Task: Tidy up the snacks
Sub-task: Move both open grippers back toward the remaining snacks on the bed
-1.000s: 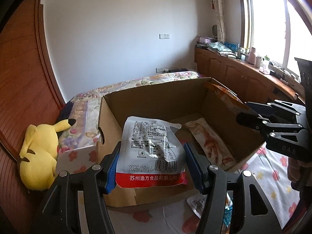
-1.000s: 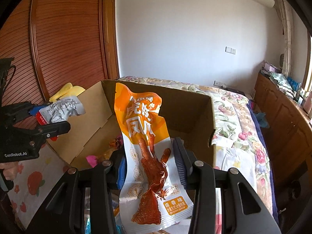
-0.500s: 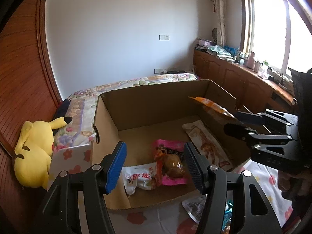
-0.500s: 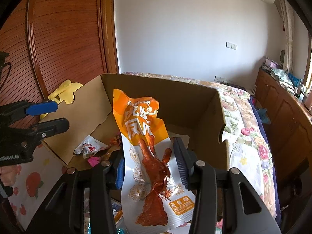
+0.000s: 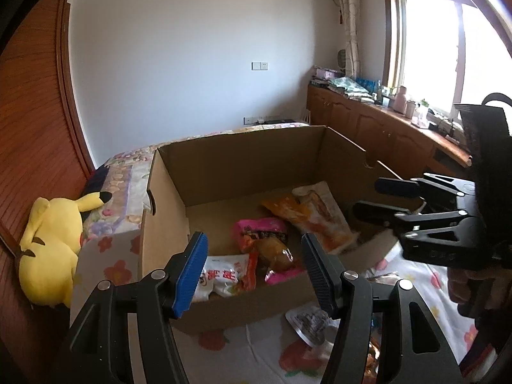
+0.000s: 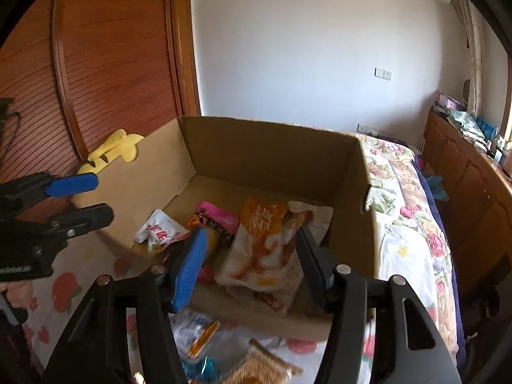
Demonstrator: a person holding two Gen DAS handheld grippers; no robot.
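An open cardboard box [image 5: 243, 160] [image 6: 265, 147] stands on the flowered bed. Inside lie a white and red packet [image 5: 224, 276] [image 6: 160, 232], a pink packet [image 5: 260, 228] [image 6: 217, 216] and an orange and white chicken-feet packet [image 5: 315, 217] [image 6: 262, 249]. My left gripper [image 5: 254, 268] is open and empty over the box's near wall; it also shows in the right wrist view [image 6: 86, 198]. My right gripper [image 6: 248, 262] is open, with the orange packet lying loose in the box beyond its fingers; it shows in the left wrist view [image 5: 380, 198] at the box's right side.
Loose snack packets lie on the bed in front of the box [image 5: 310, 323] [image 6: 195, 329] [image 6: 259, 368]. A yellow plush toy [image 5: 51, 240] lies left of the box by the wooden wardrobe [image 6: 105, 60]. A wooden counter [image 5: 400, 134] runs under the window.
My left gripper opened and the white and red packet dropped into the box. Then my right gripper opened and the orange packet fell into the box.
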